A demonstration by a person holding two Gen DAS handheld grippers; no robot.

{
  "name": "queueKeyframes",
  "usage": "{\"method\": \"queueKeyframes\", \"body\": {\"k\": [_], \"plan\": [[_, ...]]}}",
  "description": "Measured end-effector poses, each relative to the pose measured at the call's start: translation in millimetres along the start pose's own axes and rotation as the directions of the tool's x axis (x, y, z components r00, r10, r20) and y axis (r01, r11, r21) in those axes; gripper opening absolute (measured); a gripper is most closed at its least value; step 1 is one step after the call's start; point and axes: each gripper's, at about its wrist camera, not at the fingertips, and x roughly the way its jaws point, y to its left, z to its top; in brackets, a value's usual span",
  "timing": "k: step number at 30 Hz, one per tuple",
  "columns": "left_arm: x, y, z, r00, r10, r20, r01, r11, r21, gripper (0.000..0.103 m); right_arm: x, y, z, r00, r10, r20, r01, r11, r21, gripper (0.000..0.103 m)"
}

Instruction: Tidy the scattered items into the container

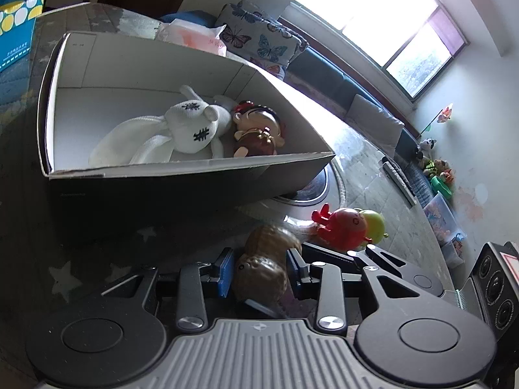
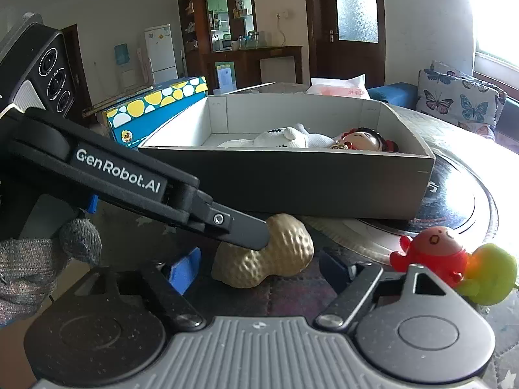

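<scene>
A golden peanut-shaped toy (image 1: 264, 264) sits between the blue pads of my left gripper (image 1: 261, 270), which is shut on it just in front of the box. The right wrist view shows the peanut (image 2: 269, 253) with the left gripper's finger (image 2: 236, 227) on it. My right gripper (image 2: 259, 272) is open, its pads apart on either side of the peanut. The grey cardboard box (image 1: 181, 165) holds a white plush rabbit (image 1: 181, 129) and a red doll (image 1: 259, 133). A red toy (image 1: 340, 227) and a green toy (image 1: 374, 223) lie on the table to the right.
A blue dotted carton (image 2: 155, 107) stands behind the box at the left. A plastic bag (image 2: 340, 87) lies behind the box. A sofa with a butterfly cushion (image 2: 460, 103) is at the right. Small toys (image 1: 434, 165) line the far wall.
</scene>
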Motion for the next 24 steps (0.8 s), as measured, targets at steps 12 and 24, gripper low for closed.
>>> {"method": "queueKeyframes", "body": {"k": [12,24], "plan": [[1.3,1.4,-2.5,1.0,-0.006,-0.001,0.006,1.0,-0.007,0.037,2.1,4.1,-0.5,1.0,-0.016,0.003,0.016,1.0,-0.022,0.074],[-0.5,-2.2,-5.2,1.0,-0.005,-0.006,0.005,1.0,0.008,0.037,-4.7,6.4,3.2,0.999,-0.034,0.024,0.034,0.999,-0.04,0.065]]}}
